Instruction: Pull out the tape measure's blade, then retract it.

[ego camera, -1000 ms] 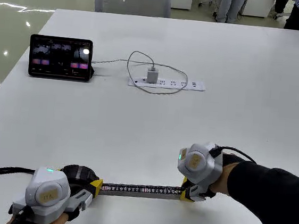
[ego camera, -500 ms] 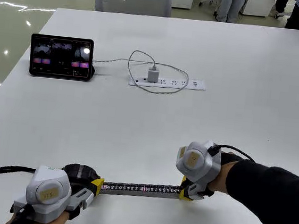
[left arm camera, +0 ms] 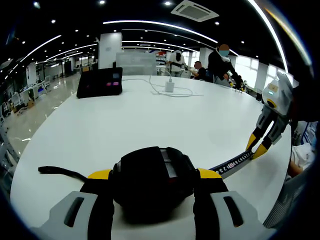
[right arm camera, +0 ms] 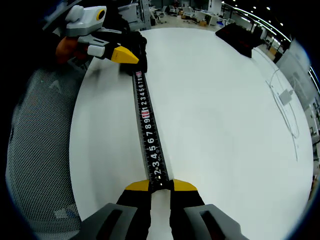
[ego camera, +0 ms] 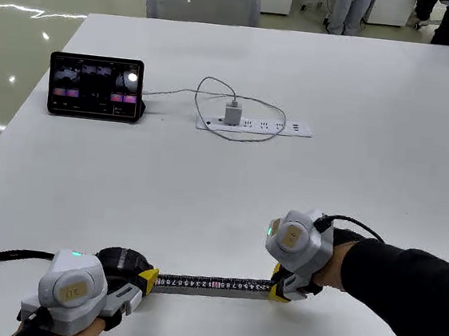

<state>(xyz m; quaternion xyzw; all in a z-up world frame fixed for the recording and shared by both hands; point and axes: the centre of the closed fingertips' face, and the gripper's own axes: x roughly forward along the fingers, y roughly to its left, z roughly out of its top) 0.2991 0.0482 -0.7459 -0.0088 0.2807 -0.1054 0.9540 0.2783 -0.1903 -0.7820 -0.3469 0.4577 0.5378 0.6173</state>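
While left gripper (ego camera: 139, 281) clamps the tape measure case (ego camera: 121, 259) at the 7 o'clock part of the white table (ego camera: 289, 167), jaws spread wide around it, right gripper (ego camera: 279, 292) pinches the blade (ego camera: 212, 283) tip, jaws almost closed. Blade lies flat, running toward 3 o'clock from the case. Wrist strap (ego camera: 18, 256) trails toward 9 o'clock.
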